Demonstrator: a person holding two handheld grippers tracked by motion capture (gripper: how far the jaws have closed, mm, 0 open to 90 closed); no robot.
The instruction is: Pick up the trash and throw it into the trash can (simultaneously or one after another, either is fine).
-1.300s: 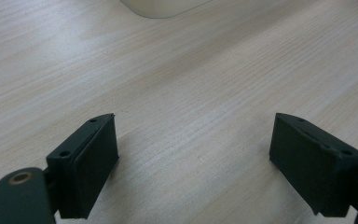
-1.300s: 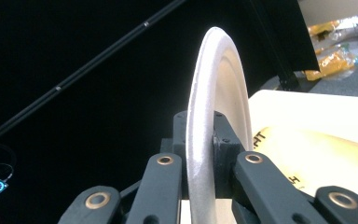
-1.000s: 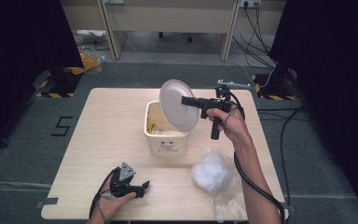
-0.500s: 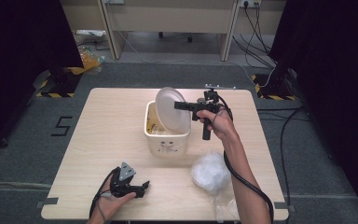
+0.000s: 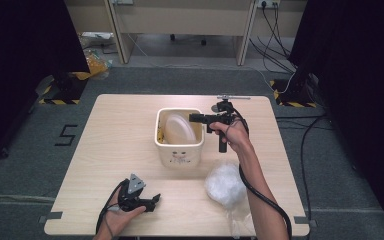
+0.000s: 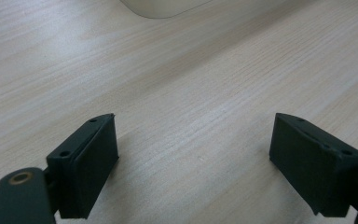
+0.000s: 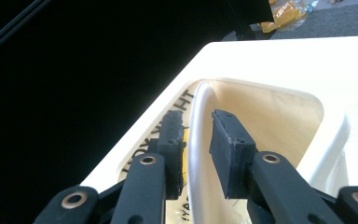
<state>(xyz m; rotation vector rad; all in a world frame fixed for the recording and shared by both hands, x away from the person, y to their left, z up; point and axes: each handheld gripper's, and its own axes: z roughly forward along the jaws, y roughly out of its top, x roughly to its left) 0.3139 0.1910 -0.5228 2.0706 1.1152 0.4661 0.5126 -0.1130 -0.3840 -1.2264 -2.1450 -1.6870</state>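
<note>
The table (image 5: 105, 150) is filling the middle of the high view, with the cream bin (image 5: 179, 137) sitting at its centre. The white plate (image 5: 180, 128) is standing on edge inside that bin. You are holding your right gripper (image 5: 196, 118) at the bin's right rim; its jaws have just been opening, and the plate's rim is running between them without the pads (image 7: 226, 149) pressing it. Your left gripper (image 5: 152, 201) is resting at lower left, jaws spread wide over bare wood.
</note>
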